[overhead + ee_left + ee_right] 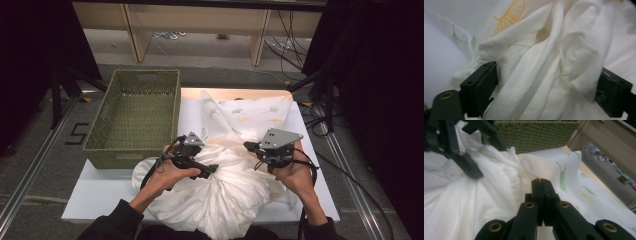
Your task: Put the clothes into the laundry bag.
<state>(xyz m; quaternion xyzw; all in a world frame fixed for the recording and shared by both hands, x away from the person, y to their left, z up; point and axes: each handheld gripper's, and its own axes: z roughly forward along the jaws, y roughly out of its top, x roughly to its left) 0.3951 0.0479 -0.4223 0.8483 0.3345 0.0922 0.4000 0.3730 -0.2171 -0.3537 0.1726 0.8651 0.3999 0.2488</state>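
A big white cloth with green and yellow leaf prints lies bunched on the white board, its far part spread flat. My left gripper lies on the heap's left side, pointing right. In the left gripper view it is open, its jaws standing wide with thick folds of cloth between them. My right gripper is at the heap's right, pointing left. Its jaws are shut, pinching a gathered edge of the cloth at their tip. The left gripper also appears at the upper left of the right gripper view.
A green woven basket stands on the left of the white board, close behind the left hand, and it looks empty. Wooden shelf legs stand beyond the table. Cables trail at the right.
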